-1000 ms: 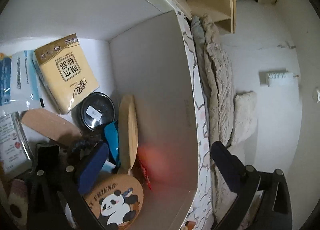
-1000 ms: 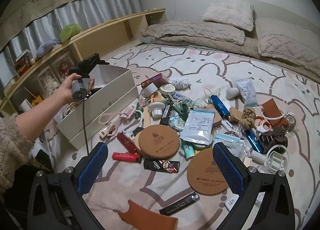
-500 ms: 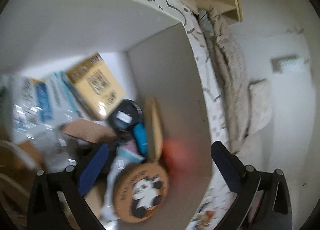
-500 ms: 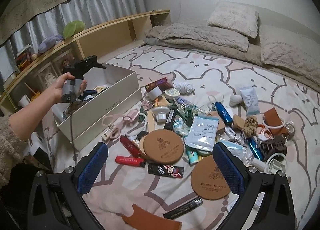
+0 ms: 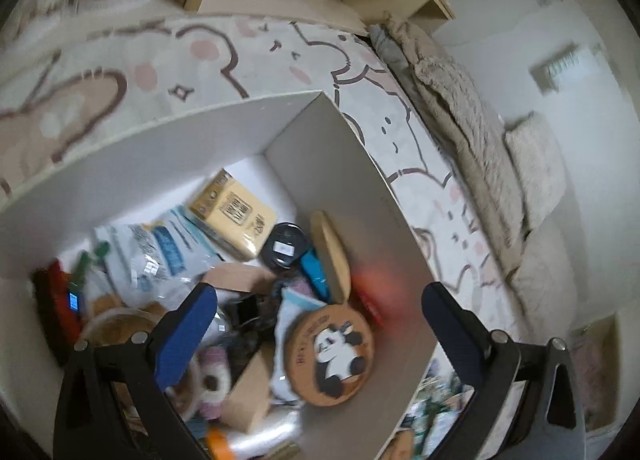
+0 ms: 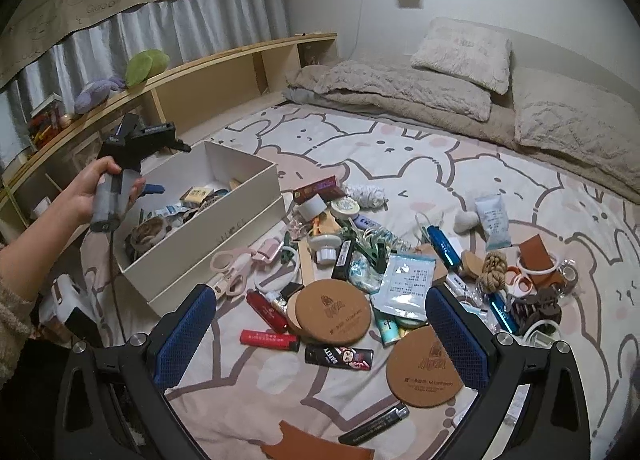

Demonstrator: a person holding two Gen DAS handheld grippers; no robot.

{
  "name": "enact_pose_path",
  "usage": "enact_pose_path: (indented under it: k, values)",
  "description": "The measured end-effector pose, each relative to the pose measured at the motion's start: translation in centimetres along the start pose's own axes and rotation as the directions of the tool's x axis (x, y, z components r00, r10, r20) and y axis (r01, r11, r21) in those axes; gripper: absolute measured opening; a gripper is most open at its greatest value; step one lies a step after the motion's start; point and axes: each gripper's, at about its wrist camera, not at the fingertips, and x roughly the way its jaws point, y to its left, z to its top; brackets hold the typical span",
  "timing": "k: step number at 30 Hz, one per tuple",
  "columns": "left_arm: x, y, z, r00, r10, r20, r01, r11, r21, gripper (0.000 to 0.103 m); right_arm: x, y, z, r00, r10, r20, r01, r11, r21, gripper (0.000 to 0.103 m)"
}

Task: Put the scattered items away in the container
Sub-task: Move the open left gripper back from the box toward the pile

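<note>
Box (image 6: 208,232): white, open-topped, on the bear-print mat (image 6: 400,156) at the left of the clutter. Contents: panda coaster (image 5: 330,352), yellow tissue pack (image 5: 234,216), black tin (image 5: 285,246), foil pouch (image 5: 160,256).
Left gripper (image 5: 316,312): held above the box, jaws spread, nothing between them.
Right gripper (image 6: 320,324): jaws apart, empty, over loose items: cork coasters (image 6: 334,312), red lighter (image 6: 270,337), pink scissors (image 6: 228,268).
</note>
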Motion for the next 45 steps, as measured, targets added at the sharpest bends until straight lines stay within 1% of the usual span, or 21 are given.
enact_pose_path:
  k: [5,9,15,19,22,25,28,35,39,45]
  values:
    - [-1.5,-1.2,-1.1,1.000,0.018,0.016,-0.020,0.995,0.097,0.103,-0.8,0.5,0.7,1.000,-0.012,0.027,0.012,1.000,0.004,0.103]
    - [-2.4,-2.1,-2.1,1.000,0.015,0.018,-0.018,0.988,0.154,0.103,-1.2,0.9,0.9,0.999,-0.016,0.036,0.015,1.000,0.002,0.103]
    - [-3.8,-3.3,-3.5,0.999,0.026,0.036,-0.034,0.969,0.243,0.103,-1.5,1.5,1.1,0.999,-0.016,0.046,0.016,1.000,0.003,0.103]
    - [-4.4,-3.6,-4.5,0.996,0.058,0.070,-0.076,0.952,0.296,0.103,-1.6,2.1,1.2,0.999,-0.014,0.044,0.014,1.000,-0.005,0.103]
    - [-4.5,-3.7,-5.3,0.995,0.071,0.074,-0.091,0.941,0.326,0.103,-1.7,2.8,1.1,0.999,-0.011,0.047,0.012,1.000,-0.020,0.103]
    - [-4.8,-3.9,-6.1,0.995,0.069,0.071,-0.090,0.932,0.350,0.103,-1.9,3.5,1.1,0.999,-0.009,0.044,0.010,0.999,-0.030,0.103]
    - [-5.3,-4.3,-7.2,0.997,0.054,0.055,-0.071,0.924,0.376,0.103,-2.0,4.0,1.1,0.999,-0.001,0.043,0.003,0.999,-0.036,0.103]
    - [-6.7,-6.1,-10.3,0.999,0.032,0.041,-0.048,0.886,0.462,0.103,-2.7,4.9,1.2,0.998,0.006,0.056,-0.003,0.999,-0.043,0.103]
    - [-7.8,-7.5,-11.8,1.000,0.010,0.023,-0.020,0.866,0.500,0.103,-3.0,4.9,1.2,0.998,0.002,0.060,0.000,0.999,-0.040,0.103]
    - [-10.1,-10.1,-14.3,0.999,-0.031,0.023,0.011,0.817,0.577,0.103,-4.2,4.2,1.0,0.997,-0.015,0.080,0.016,1.000,-0.012,0.103]
